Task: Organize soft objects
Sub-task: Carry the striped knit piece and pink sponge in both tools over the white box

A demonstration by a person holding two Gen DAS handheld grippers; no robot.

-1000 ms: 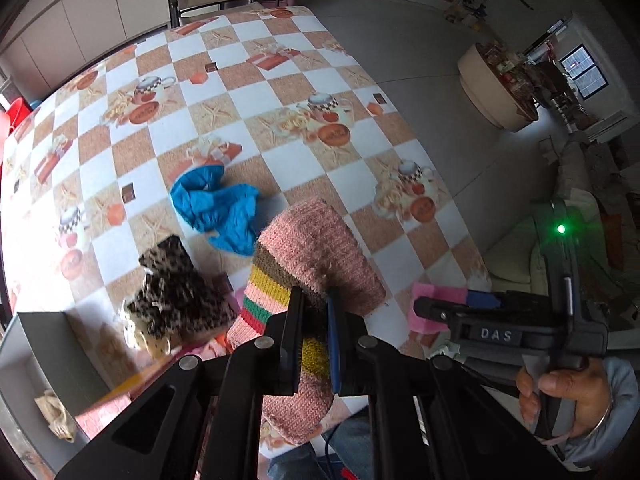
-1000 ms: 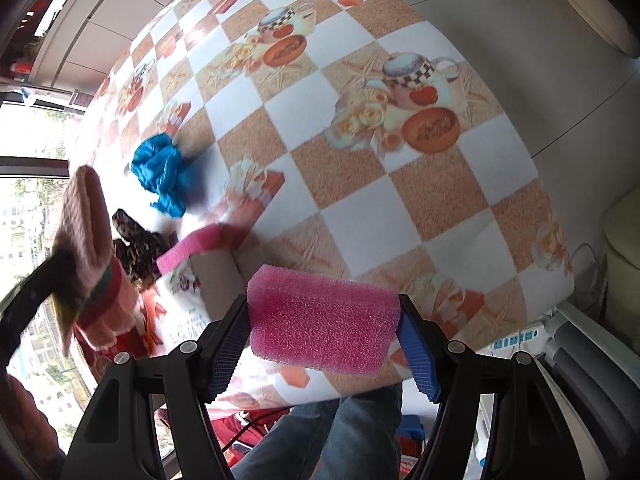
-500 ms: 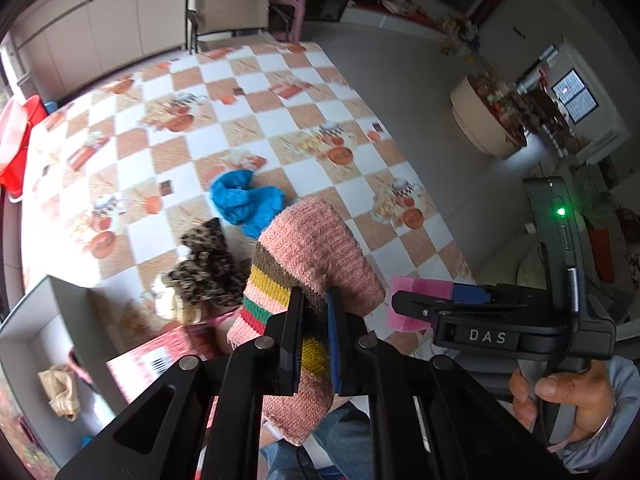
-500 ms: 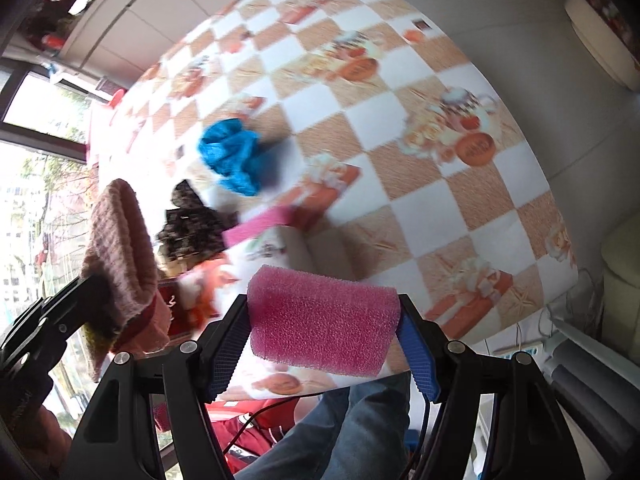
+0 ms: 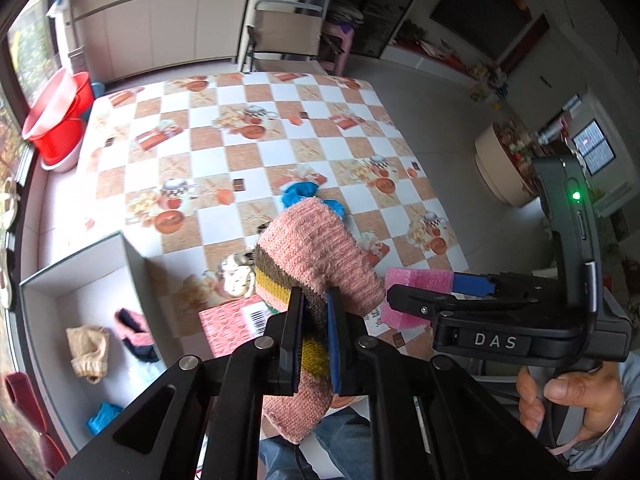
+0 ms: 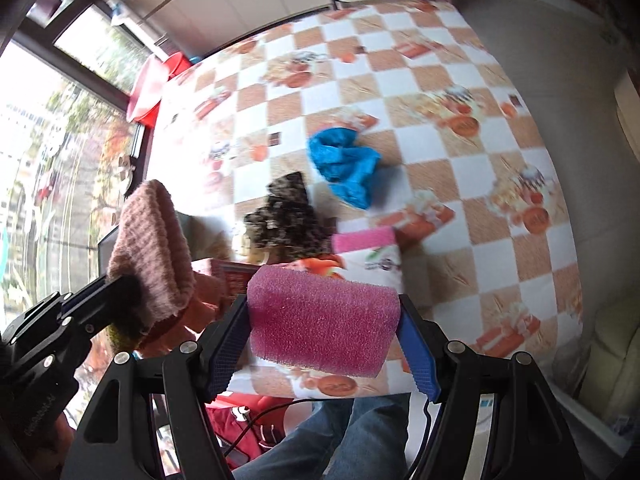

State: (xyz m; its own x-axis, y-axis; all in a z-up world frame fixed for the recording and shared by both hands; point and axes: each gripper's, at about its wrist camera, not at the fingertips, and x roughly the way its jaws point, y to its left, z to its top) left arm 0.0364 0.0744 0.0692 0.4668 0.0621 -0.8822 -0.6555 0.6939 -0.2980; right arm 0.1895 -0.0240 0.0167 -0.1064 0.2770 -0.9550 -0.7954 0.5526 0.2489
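My left gripper [image 5: 314,338] is shut on a pink knitted sock with brown, yellow and green stripes [image 5: 316,248], held high over the checkered table [image 5: 224,152]; the same sock [image 6: 150,240] shows at the left of the right wrist view. My right gripper [image 6: 324,338] is shut on a pink foam sponge [image 6: 320,320], pads pressed on both ends; the sponge [image 5: 416,284] also appears beside the sock. On the table lie a blue cloth [image 6: 344,164] and a leopard-print fabric [image 6: 284,216].
An open grey box [image 5: 80,276] at the table's left holds a beige sock [image 5: 88,354], a dark and pink item [image 5: 134,334] and a blue piece [image 5: 102,416]. A red printed carton [image 5: 232,326] lies near the front edge. A red basin [image 5: 56,116] and a chair [image 5: 286,32] stand beyond the table.
Both grippers have risen and pulled back from the table, each keeping its load. The table looks smaller, and the grey box with its contents has come into the left wrist view.
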